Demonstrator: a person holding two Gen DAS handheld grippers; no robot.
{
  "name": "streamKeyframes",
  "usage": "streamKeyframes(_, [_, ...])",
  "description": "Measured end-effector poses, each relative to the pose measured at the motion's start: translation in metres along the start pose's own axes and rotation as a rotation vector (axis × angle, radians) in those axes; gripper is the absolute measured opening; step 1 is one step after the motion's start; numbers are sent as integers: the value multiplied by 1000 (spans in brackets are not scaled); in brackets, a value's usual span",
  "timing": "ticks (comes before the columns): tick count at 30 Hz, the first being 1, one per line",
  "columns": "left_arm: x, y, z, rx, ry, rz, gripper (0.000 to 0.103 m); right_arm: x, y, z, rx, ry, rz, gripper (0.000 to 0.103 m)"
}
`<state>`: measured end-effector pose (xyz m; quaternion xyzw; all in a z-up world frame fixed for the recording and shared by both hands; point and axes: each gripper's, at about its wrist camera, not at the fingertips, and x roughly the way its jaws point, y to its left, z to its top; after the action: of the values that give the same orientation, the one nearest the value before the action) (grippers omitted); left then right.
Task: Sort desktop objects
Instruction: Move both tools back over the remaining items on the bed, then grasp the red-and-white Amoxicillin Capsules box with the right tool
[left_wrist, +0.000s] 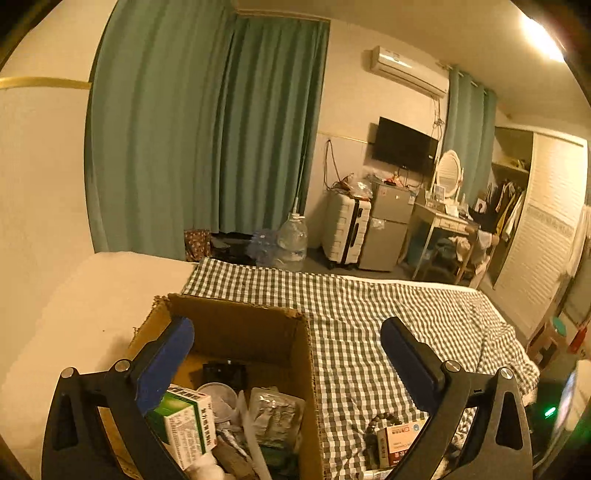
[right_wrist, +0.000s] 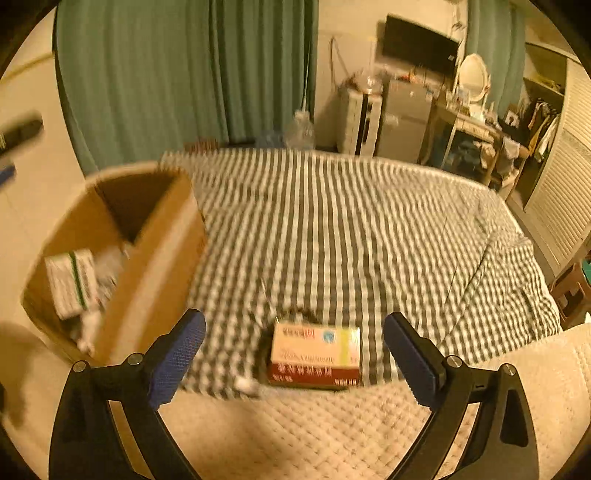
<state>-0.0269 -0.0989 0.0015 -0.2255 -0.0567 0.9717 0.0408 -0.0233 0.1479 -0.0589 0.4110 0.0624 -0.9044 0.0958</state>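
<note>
My right gripper (right_wrist: 293, 354) is spread wide with nothing between its blue pads, and the cream-and-dark-red cardboard medicine box (right_wrist: 315, 356) lies just ahead of it, centred in the gap, at the near edge of the green-and-white checked cloth (right_wrist: 332, 221). That box looks to me like the next thing to sort. To take it cleanly I would come straight down so the pads land on its two short ends, low on the sides, and close only once both pads are level with it. The view is blurred, so I would settle first. Something small and white lies just left of the box and a dark ring curls behind it. I cannot tell whether they touch it, so I would keep the pads off them.

My left gripper (left_wrist: 288, 354) is also released and empty, hovering over the open brown cardboard carton (left_wrist: 236, 314), its left pad above the contents and its right pad out over the cloth. Below that left pad sits a green-and-white medicine carton (left_wrist: 188, 421). To its right lie a silvery foil packet (left_wrist: 275, 415) and a round pale lid, with a dark object further in. The carton has room at the far end, so I would drop the box there.
</note>
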Motion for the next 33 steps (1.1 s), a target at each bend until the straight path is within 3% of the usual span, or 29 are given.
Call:
streamKeyframes(8, [24,-10,-9,9,42,7,103,72,16,-24,-89,193,-47,98])
streamKeyframes(13, [45,-17,-20,22,95,1,103,118,40,-42,-241,338,-134,97])
streamKeyframes(16, [52,-24,-26,55,104,-1,103,126,30,-50,-219,355,-151,95])
streamKeyframes(19, [56,-32,-30,63,114,-11,103,121,8,-51,-204,344,-196,83])
streamKeyframes(20, [58,-35,-32,63,121,-17,103,120,-5,-51,-199,348,-213,65])
streamKeyframes(22, [63,-46,-39,68,148,-41,103,120,-27,-53,-172,367,-233,48])
streamKeyframes(25, [72,-66,-51,100,188,-73,103,109,-54,-53,-116,341,-198,45])
streamKeyframes(29, [88,-91,-71,152,253,-89,103,90,-66,-44,-78,264,-155,31])
streamKeyframes(33, [108,-113,-95,191,336,-114,103,67,-86,-35,-25,189,-131,25])
